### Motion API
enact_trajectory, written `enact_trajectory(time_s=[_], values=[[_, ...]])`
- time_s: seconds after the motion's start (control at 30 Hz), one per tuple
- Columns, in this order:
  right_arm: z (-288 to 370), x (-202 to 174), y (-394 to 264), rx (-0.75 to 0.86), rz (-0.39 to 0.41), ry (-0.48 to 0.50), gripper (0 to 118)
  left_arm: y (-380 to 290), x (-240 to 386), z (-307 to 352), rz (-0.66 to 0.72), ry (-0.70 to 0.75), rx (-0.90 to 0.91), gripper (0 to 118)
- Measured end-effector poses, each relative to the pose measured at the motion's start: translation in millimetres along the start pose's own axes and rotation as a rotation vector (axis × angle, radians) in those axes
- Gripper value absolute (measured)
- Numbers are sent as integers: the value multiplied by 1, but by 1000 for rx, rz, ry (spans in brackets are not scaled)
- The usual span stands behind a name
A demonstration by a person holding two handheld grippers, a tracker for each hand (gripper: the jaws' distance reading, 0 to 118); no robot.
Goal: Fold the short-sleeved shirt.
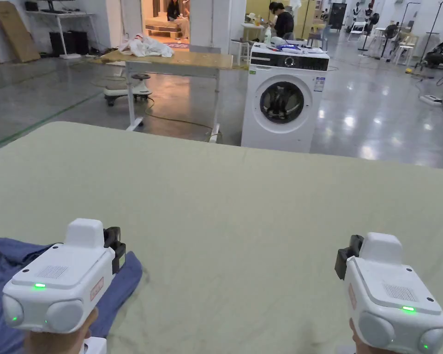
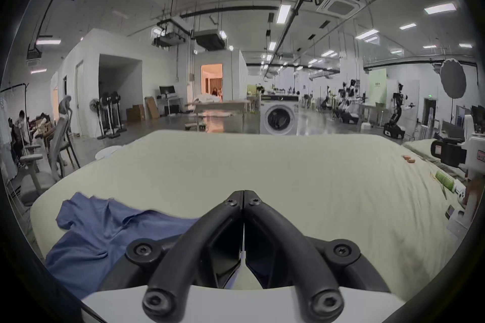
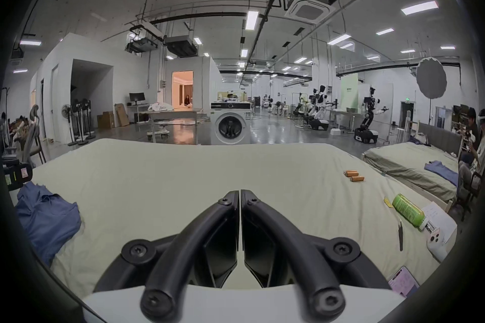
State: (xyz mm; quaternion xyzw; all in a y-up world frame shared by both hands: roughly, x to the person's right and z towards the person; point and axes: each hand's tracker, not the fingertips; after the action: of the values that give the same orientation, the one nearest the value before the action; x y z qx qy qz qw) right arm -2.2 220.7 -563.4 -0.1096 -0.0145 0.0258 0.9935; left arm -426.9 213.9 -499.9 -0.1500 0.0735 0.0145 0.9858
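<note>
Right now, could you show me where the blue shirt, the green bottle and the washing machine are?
blue shirt [image 2: 105, 231]: left gripper view, on its crumpled body.
green bottle [image 3: 408, 210]: right gripper view, on its labelled side.
washing machine [image 1: 283, 102]: head view, on its round door.

White washing machine [image 1: 284, 99] beyond bed [image 1: 243, 193]; green bottle [image 3: 408, 210], orange batteries [image 3: 353, 176] on bed's right side.

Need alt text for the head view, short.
Two white hand-held claws, left and right, hover apart over a pale green sheet; a crumpled blue shirt lies unfolded under the left one. Behind, a washing machine and a wooden table stand on a glossy floor.
</note>
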Motion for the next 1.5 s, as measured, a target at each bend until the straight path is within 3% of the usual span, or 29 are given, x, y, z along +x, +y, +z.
enact_trajectory(time_s=[0.17,0.37,0.43,0.47,0.53,0.6,0.63,0.77,0.87,0.97,1.0,1.1,1.5], values=[[-3,-14,-13,-36,44,34,0,-12,-69,14,64,102,-160,0],[-4,-26,-25,-63,86,65,0,-32,-153,5,32,179,-379,0],[-3,-29,-27,-64,103,69,0,-38,-164,3,25,169,-480,6],[-4,-30,-28,-63,107,72,0,-44,-172,0,52,156,-510,12],[-5,-32,-29,-68,115,75,0,-53,-179,-6,83,144,-582,35],[-6,-33,-29,-75,118,77,0,-65,-180,-15,56,130,-636,74],[-4,-35,-28,-75,121,78,0,-70,-178,-18,32,133,-662,79],[-4,-36,-29,-81,137,78,1,-80,-164,-22,-3,128,-667,82],[-6,-36,-31,-90,145,75,0,-76,-159,-22,-7,145,-670,75],[-10,-36,-35,-100,146,76,0,-75,-153,-18,-49,119,-653,39],[-10,-36,-36,-104,144,76,0,-74,-148,-17,-52,127,-643,21],[-12,-38,-40,-114,139,82,0,-79,-149,-20,-62,142,-632,0],[-14,-32,-38,-105,123,80,0,-39,-164,0,81,86,-403,0]])
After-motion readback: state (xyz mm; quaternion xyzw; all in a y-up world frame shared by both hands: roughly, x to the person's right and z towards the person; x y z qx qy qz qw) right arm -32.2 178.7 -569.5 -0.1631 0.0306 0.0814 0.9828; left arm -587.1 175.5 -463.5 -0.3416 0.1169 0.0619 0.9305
